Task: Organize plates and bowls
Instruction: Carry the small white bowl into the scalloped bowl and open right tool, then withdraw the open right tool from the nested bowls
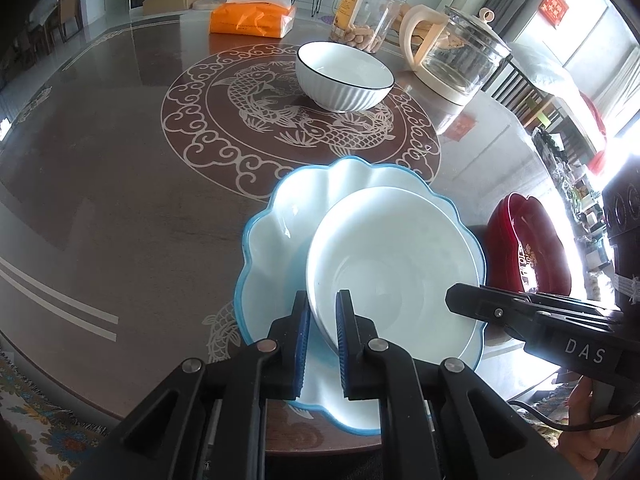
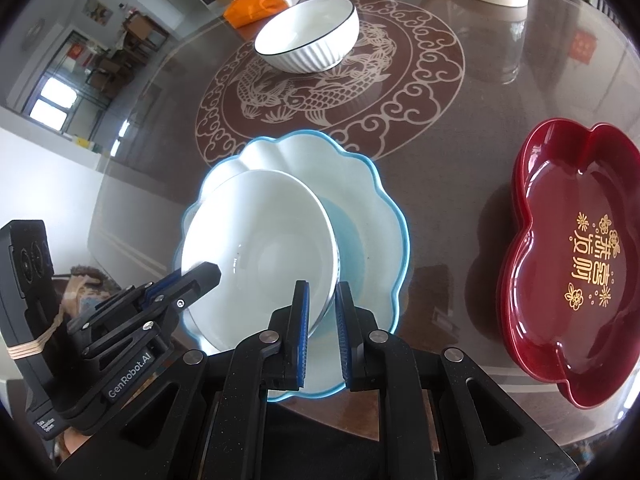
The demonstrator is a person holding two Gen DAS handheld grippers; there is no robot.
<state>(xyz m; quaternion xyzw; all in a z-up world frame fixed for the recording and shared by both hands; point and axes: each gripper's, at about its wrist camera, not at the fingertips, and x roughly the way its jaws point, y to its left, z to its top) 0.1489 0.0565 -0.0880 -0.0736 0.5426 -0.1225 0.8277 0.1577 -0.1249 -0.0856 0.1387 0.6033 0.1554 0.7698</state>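
Note:
A plain white bowl (image 1: 392,264) (image 2: 272,256) lies inside a scalloped white plate with a blue rim (image 1: 304,196) (image 2: 360,184) near the table's front edge. I cannot tell whether it rests on the plate. My left gripper (image 1: 323,300) (image 2: 214,272) is shut on the bowl's left rim. On the opposite rim, my right gripper (image 2: 322,292) (image 1: 452,300) is shut as well. A ribbed white bowl with a dark rim (image 1: 344,76) (image 2: 308,40) stands alone on the fish pattern at the table's middle.
A stack of dark red lobed trays (image 2: 580,256) (image 1: 524,248) sits to the right of the plate. At the far side stand an orange tissue pack (image 1: 252,16), a jar of peanuts (image 1: 368,12) and a glass kettle (image 1: 456,52).

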